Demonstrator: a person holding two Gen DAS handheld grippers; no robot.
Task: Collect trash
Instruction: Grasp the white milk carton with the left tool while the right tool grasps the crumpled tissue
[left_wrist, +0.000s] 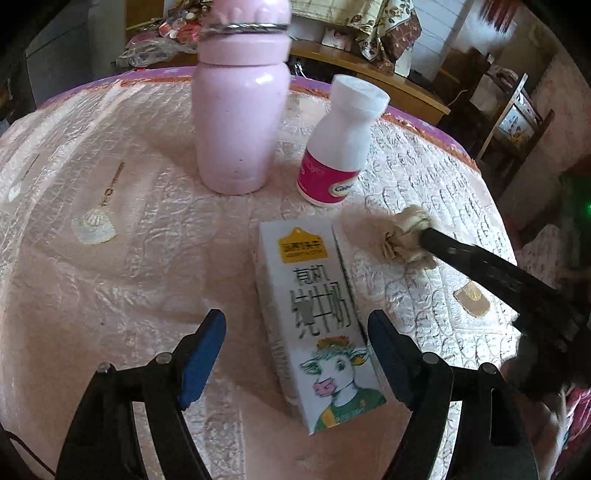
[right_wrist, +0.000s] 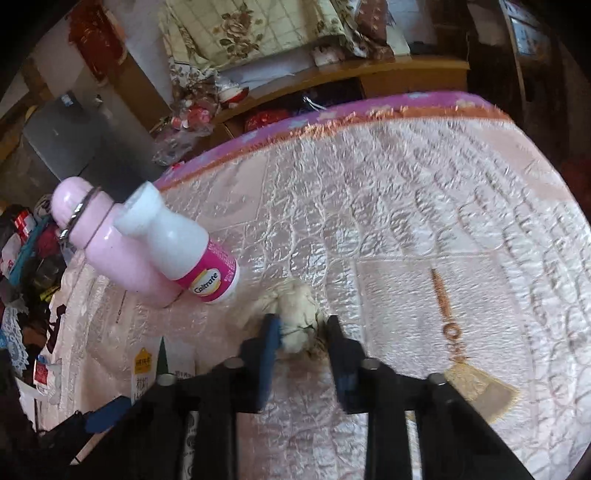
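Seen from the left wrist camera, the left gripper (left_wrist: 297, 354) stood wide open over a quilted pink tablecloth (left_wrist: 122, 280), its blue pads either side of a milk carton (left_wrist: 321, 332) lying flat and not touching it, while a pink flask (left_wrist: 240, 122) and a white supplement bottle (left_wrist: 338, 147) stood upright behind and the right gripper (left_wrist: 424, 236) reached in from the right, pinching a crumpled paper wad (left_wrist: 406, 240) beside the carton. From the right wrist camera, the right gripper (right_wrist: 301, 332) was closed narrowly on the crumpled paper wad (right_wrist: 295, 310), which lay on the tablecloth (right_wrist: 424, 221) just in front of the supplement bottle (right_wrist: 188, 251) and the flask (right_wrist: 110, 251), with the carton (right_wrist: 147, 369) at lower left.
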